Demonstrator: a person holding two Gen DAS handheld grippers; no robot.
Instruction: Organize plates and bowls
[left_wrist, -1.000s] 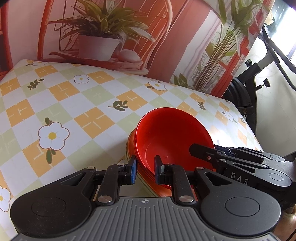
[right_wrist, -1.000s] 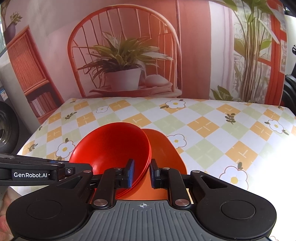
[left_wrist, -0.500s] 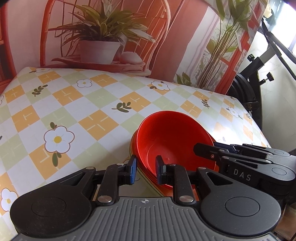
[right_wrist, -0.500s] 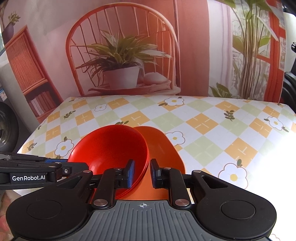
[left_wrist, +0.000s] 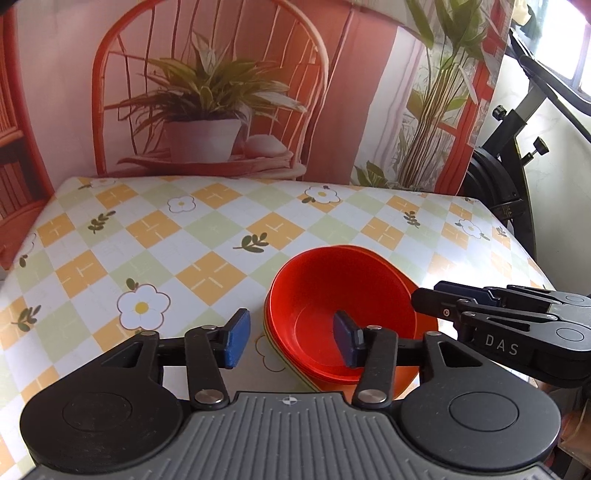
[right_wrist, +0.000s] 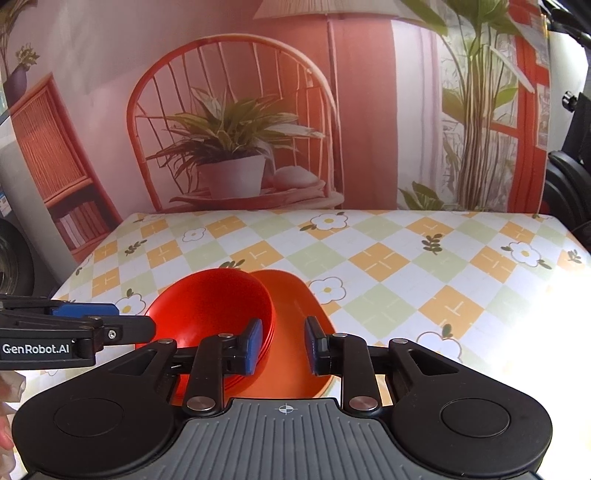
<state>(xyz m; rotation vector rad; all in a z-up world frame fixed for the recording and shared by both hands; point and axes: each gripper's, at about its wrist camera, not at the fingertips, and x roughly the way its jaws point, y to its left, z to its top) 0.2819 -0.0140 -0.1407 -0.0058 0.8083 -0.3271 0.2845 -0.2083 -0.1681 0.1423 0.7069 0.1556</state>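
Now both grippers, left (left_wrist: 291, 338) and right (right_wrist: 283, 345), gape wide, empty, straddling the red bowl's (left_wrist: 341, 314) rim; it sits on the plate (right_wrist: 295, 332), and withdrawing carelessly could snag and tip it.

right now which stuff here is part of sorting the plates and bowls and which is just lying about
Part of the job:
- red bowl stack
- orange plate under it
- left tongs, open
- right tongs, open

Just there:
- flowered tablecloth
- printed backdrop of a chair and plant
- black exercise bike
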